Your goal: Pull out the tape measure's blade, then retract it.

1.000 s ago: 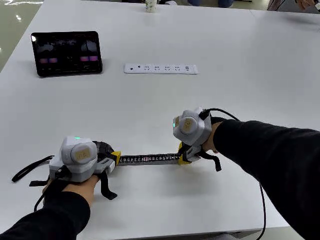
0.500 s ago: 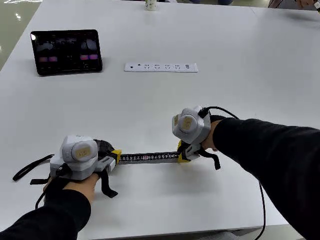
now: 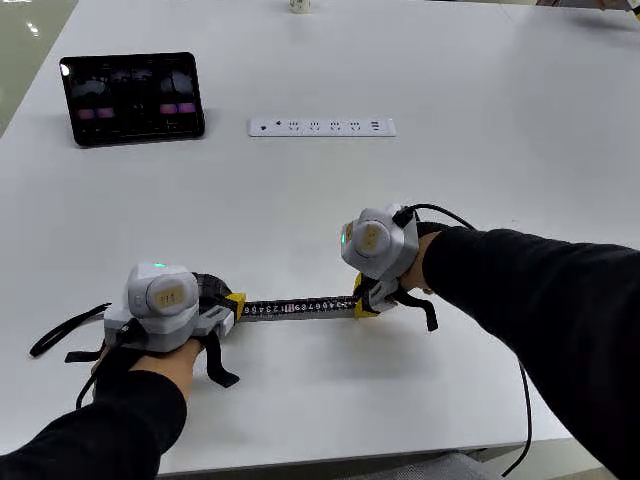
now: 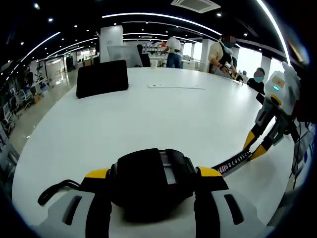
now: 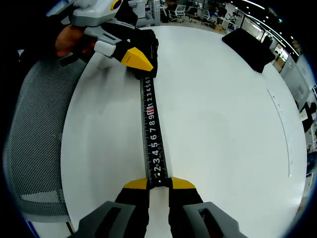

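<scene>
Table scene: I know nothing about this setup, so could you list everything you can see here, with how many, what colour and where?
table: 1, white, under everything
tablet: 1, black, screen lit, propped up at far left
power strip: 1, white, flat at far middle
tape case: 1, black, near left, on the table
blade: 1, black with white numbers, pulled out from case to right tongs
chair: 1, grey mesh, at the near table edge
people: several, standing beyond the table
left tongs: 1, grey with yellow tips, closed on the tape case
right tongs: 1, same colours, closed on the blade's end
sleeves: 2, black, near edge
</scene>
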